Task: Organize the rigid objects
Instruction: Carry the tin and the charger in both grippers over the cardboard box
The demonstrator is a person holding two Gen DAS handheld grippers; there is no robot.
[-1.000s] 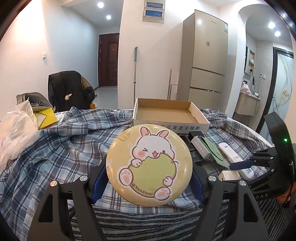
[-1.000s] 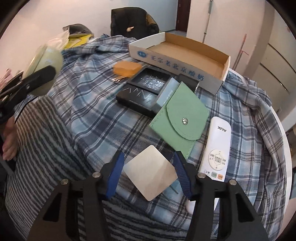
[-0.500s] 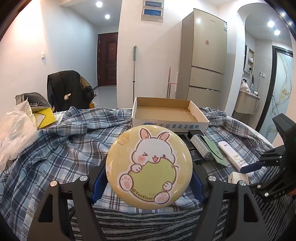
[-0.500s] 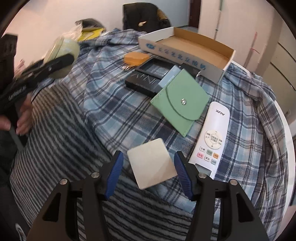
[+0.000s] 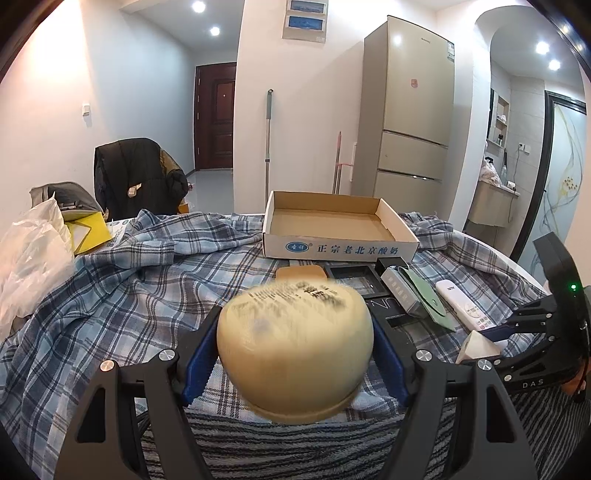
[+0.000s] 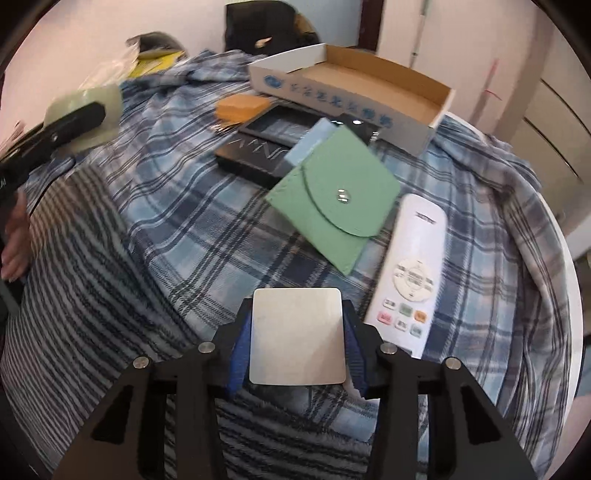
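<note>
The round tin (image 5: pixel 295 350) has flipped in the wide-set left gripper (image 5: pixel 293 360). The right gripper (image 6: pixel 297 338) closes on a square plate (image 6: pixel 297 336). The cardboard tray (image 5: pixel 340 249) holds nothing.

White walls (image 5: pixel 147 85) and a white ceiling with round recessed lights (image 5: pixel 198 6) enclose the room. A dark red door (image 5: pixel 215 116) closes a hallway with a pale glossy floor (image 5: pixel 212 188). A beige fridge (image 5: pixel 408 122) stands by a mop (image 5: pixel 267 144). A chair (image 5: pixel 136 177) carries a black jacket. An arched opening (image 5: pixel 517 92) shows a counter (image 5: pixel 493 203).
</note>
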